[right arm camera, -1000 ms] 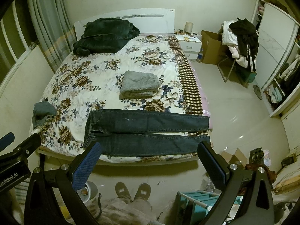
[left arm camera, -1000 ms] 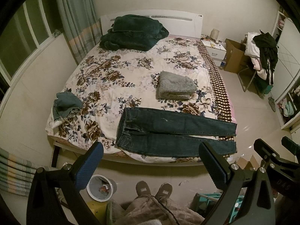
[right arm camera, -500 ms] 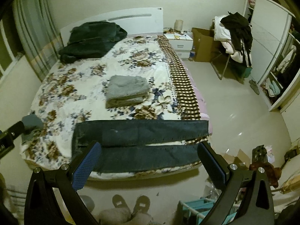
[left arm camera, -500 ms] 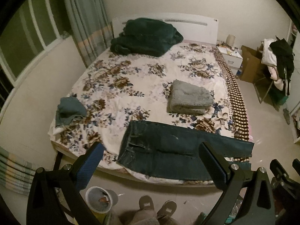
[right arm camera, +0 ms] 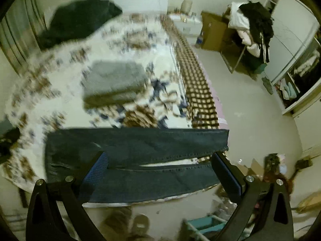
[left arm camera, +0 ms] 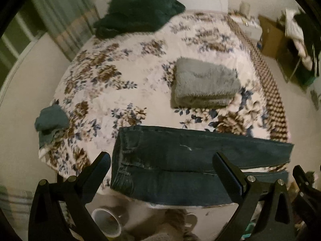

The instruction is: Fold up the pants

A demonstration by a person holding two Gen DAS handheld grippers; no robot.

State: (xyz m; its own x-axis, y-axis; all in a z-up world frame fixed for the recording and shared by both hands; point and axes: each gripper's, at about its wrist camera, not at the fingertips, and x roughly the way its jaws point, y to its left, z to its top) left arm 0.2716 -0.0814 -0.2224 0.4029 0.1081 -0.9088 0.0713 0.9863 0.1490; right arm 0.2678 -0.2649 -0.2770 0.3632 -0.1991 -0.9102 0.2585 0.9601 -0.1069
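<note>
So far no fold has been made, as far as I can judge: the jeans (left arm camera: 180, 160) lie spread flat on the bed (left arm camera: 124, 92), both legs side by side and at full length, and neither of my tongs touches them. All of the folding is left: laying one leg over the other, then doubling the length.

Largest first, the bed with its flowered cover fills the middle of both views. The jeans run across its near edge, in the lower middle of each frame, waistband at the left and hems at the right. They are dark blue denim, smooth, with a narrow strip of the cover showing between the legs toward the hems; in the right wrist view the hems (right arm camera: 222, 140) reach the bed's right edge. The near leg runs along the mattress edge.

A dark green blanket (left arm camera: 138, 14) is heaped at the upper left by the headboard. A folded grey towel (left arm camera: 204, 84) sits just above the jeans, apart from them. A small teal cloth (left arm camera: 51, 118) lies at the bed's left edge.

My left tongs (left arm camera: 161, 168) and right tongs (right arm camera: 159, 166) are both spread wide, holding nothing, above the near leg. Both views are blurred.
</note>
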